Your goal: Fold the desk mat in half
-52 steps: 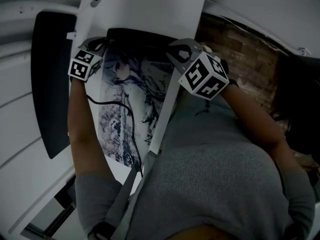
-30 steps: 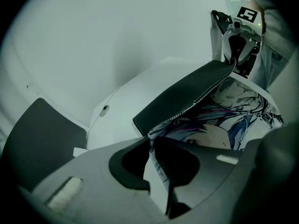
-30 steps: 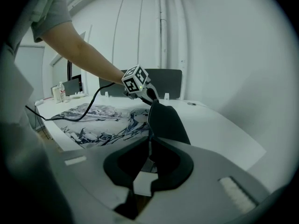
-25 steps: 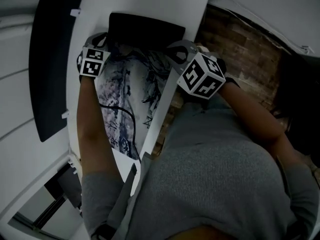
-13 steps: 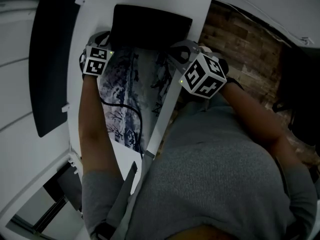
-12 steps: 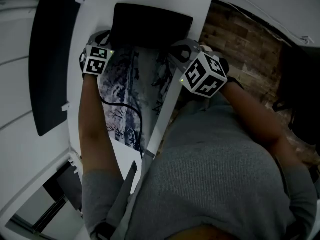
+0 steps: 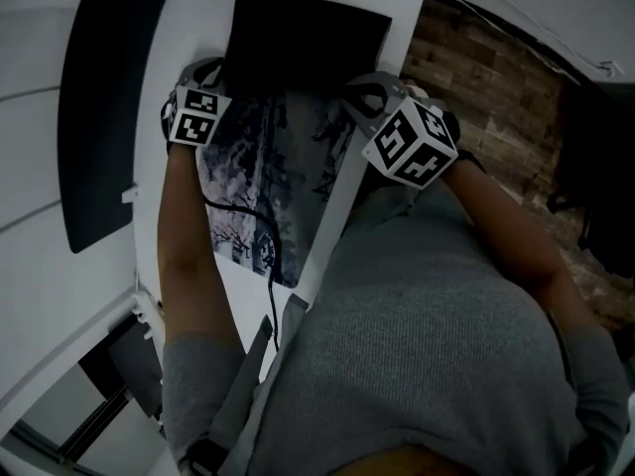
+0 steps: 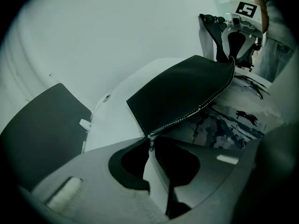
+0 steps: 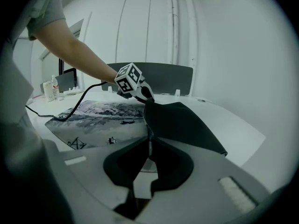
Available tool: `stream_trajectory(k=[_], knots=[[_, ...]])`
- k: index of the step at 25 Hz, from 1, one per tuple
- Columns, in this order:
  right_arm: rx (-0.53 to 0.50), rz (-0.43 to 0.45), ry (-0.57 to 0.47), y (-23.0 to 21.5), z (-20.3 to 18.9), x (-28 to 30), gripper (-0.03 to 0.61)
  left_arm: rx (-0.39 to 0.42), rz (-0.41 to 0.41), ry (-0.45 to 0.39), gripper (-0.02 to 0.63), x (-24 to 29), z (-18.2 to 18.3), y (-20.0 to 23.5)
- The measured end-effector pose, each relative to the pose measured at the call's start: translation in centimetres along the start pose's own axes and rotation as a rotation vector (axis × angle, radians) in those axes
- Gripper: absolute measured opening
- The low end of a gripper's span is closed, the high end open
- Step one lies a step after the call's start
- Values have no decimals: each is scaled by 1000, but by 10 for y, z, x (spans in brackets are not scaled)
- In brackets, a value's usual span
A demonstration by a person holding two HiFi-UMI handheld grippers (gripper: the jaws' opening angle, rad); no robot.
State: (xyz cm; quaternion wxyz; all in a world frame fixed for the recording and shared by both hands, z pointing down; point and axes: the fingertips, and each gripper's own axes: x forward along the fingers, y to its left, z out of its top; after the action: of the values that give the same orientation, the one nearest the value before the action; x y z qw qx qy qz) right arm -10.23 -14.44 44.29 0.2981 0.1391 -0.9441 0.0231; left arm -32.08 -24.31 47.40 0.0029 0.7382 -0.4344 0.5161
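The desk mat has a printed ink-painting face [image 7: 266, 181] and a black underside [image 7: 308, 38]. One end is lifted and turned over, so the black flap [image 8: 182, 94] hangs between the two grippers. My left gripper [image 7: 218, 79] is shut on the flap's left corner [image 8: 150, 136]. My right gripper [image 7: 349, 95] is shut on the other corner [image 9: 149, 135]. The black flap [image 9: 184, 122] sags toward the table beyond the right jaws. The left gripper [image 9: 140, 93] shows in the right gripper view, and the right gripper [image 8: 230, 43] in the left gripper view.
A black cable [image 7: 260, 236] lies across the printed face. The white table [image 7: 193, 18] is narrow, with a dark partition panel [image 7: 104, 107] on its left and a brick-patterned floor [image 7: 476, 77] on its right. A bottle and small items [image 9: 51, 90] stand at the far left.
Both grippers have carried the mat's corners further along the table. More of the black underside shows and the visible printed part has grown shorter.
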Motion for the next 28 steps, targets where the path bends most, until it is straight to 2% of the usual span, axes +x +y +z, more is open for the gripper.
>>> stream_trajectory(k=[10, 16, 21, 26, 28], knots=[[-15, -27, 8, 44, -1, -7, 26, 7, -3, 0, 41, -24, -36, -27], [-48, -20, 10, 71, 1, -10, 26, 6, 25, -2, 41, -42, -51, -37], [-80, 21, 5, 93, 7, -9, 26, -1, 37, 31, 41, -56, -68, -42], [-70, 92, 5, 109, 6, -9, 26, -4, 54, 48, 41, -67, -75, -45], [-70, 118, 3, 113, 7, -10, 26, -28, 76, 44, 41, -71, -78, -44]])
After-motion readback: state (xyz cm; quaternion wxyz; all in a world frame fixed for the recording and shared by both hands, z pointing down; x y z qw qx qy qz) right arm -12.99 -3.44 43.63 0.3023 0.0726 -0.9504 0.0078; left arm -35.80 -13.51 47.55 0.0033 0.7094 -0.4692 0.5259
